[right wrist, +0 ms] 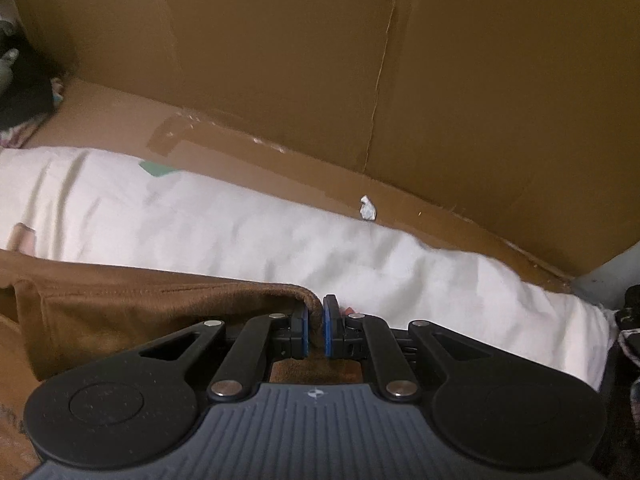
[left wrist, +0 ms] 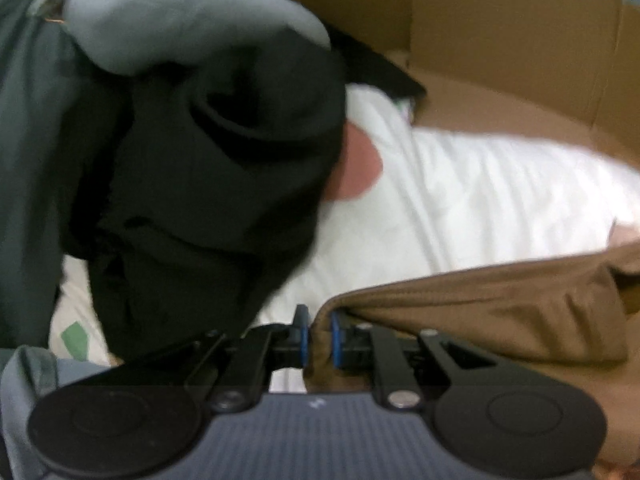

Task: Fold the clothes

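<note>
Fingers of my left gripper [left wrist: 319,338] and right gripper [right wrist: 315,330] both pinch the brown garment [left wrist: 480,312]; I'd keep its edge taut over the white sheet [right wrist: 240,224], hands level.

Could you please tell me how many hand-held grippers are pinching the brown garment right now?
2. The left hand-held gripper pinches one edge of the brown garment; the right hand-held gripper pinches another edge, above the white sheet.

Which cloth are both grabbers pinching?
The brown garment: left gripper and right gripper each clamp its edge. The black clothes and white sheet are untouched.
</note>
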### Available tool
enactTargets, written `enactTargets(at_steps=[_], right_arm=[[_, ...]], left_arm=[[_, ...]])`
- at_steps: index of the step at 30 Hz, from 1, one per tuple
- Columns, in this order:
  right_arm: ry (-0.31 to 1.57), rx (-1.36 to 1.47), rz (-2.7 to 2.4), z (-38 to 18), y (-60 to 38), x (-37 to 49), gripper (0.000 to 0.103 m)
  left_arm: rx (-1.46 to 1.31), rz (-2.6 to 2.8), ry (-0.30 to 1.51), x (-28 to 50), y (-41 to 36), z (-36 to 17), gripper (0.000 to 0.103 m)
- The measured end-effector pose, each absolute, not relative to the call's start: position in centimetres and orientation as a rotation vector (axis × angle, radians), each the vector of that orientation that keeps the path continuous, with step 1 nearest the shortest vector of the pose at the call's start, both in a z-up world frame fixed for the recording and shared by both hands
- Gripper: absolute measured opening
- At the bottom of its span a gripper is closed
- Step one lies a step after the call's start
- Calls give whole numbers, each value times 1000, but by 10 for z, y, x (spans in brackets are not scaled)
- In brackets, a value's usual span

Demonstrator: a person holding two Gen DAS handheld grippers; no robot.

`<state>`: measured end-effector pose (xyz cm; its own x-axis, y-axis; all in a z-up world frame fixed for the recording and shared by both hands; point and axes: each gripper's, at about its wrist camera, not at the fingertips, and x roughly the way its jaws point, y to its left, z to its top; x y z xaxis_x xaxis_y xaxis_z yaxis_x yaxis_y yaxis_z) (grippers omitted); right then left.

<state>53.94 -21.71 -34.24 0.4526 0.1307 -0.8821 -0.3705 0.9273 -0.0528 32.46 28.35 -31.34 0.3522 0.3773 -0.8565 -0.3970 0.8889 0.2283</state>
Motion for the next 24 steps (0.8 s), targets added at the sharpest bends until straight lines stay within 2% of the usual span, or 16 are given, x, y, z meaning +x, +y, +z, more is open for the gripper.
enactTargets(at_steps=[4, 6, 8, 10, 14, 18, 24], right_arm=[[1039, -304, 288, -346, -208, 535, 9], [1044, -315, 298, -343, -208, 533, 10], [1050, -297, 308, -338, -213, 532, 17], [1052, -265, 305, -334, -219, 529, 27], [1049, -246, 307, -321, -228, 520, 29], [957, -248, 360, -299, -228, 502, 29], [886, -224, 474, -283, -210, 477, 29]], left_arm=[[-49, 527, 1104, 328, 282, -315, 15], [-44, 512, 1104, 326, 282, -312, 19], [-26, 516, 1103, 322, 284, -308, 35], [-47, 529, 1093, 315, 288, -302, 39], [-78, 513, 1081, 299, 287, -287, 41], [-125, 525, 1059, 289, 282, -268, 43], [-107, 427, 998, 302, 251, -250, 44]])
